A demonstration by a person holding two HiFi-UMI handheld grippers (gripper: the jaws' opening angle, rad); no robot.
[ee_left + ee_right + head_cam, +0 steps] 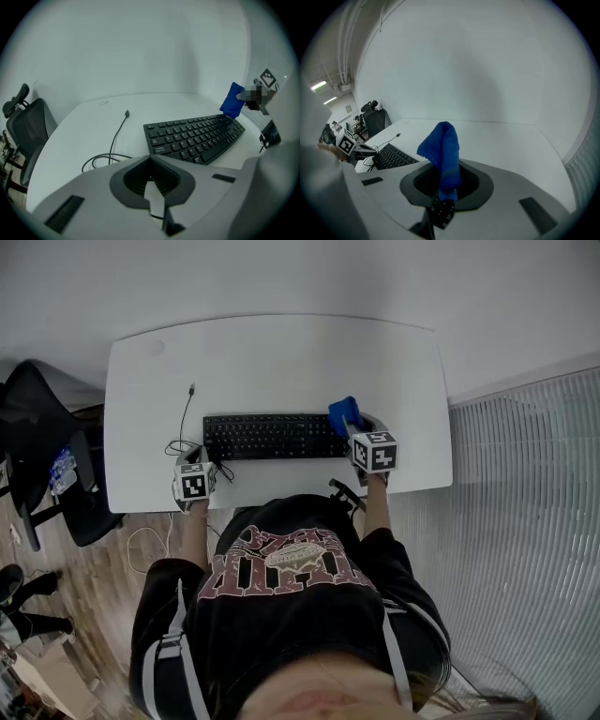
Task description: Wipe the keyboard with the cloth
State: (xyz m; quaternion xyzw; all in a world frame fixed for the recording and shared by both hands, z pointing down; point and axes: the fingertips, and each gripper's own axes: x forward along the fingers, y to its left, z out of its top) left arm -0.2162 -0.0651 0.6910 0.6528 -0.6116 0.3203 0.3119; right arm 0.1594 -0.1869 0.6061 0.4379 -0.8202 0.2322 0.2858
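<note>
A black keyboard [272,437] lies across the middle of the white desk [281,362]. My right gripper [351,426] hangs over the keyboard's right end, shut on a blue cloth [343,412]. In the right gripper view the cloth [440,150] stands up folded from between the closed jaws of this gripper [443,180], with keys showing just below. My left gripper [191,465] sits at the desk's front left, clear of the keyboard's left end. In its own view the left gripper [150,161] is shut on nothing, with the keyboard [194,136] ahead to the right.
A thin black cable [185,418] runs from the keyboard's left side and coils near the left gripper [117,136]. A black office chair [37,446] stands left of the desk. A small black fitting [345,493] juts from the desk's front edge. White slats [525,521] line the right side.
</note>
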